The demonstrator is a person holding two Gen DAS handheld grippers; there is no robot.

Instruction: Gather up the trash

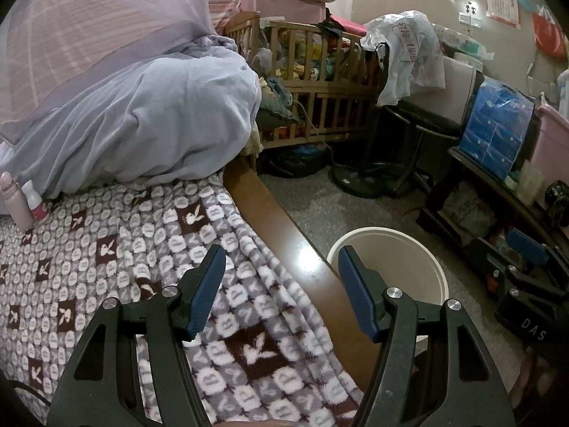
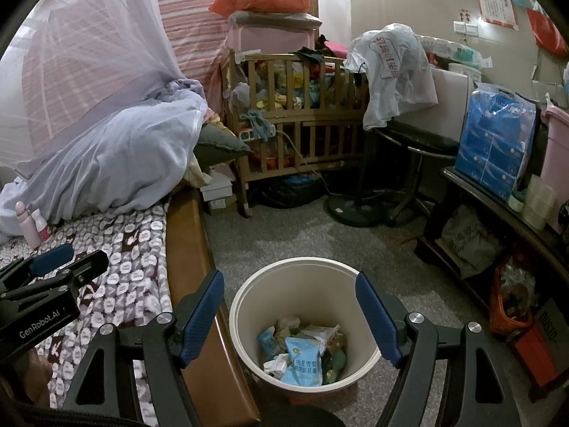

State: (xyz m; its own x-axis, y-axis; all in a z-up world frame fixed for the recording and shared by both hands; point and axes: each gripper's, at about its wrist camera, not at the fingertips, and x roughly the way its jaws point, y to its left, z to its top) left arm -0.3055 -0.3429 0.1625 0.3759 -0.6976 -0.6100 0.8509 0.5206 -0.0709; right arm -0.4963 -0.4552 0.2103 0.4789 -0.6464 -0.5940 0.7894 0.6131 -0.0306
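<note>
Both the left tool (image 1: 281, 295) and the right tool (image 2: 290, 320) gape empty above the bin (image 2: 245, 323) on the floor; its crinkly wrappers (image 2: 302, 356) (feather-light, slippery) want pinching at an edge.

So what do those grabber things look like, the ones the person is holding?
Each gripper is a black frame with triangle-shaped holes and shiny silver bolts. The left gripper and the right gripper both have two ribbed blue pads on their fingers. One body has white letters saying GenRobot.AI, the other DAS.
</note>
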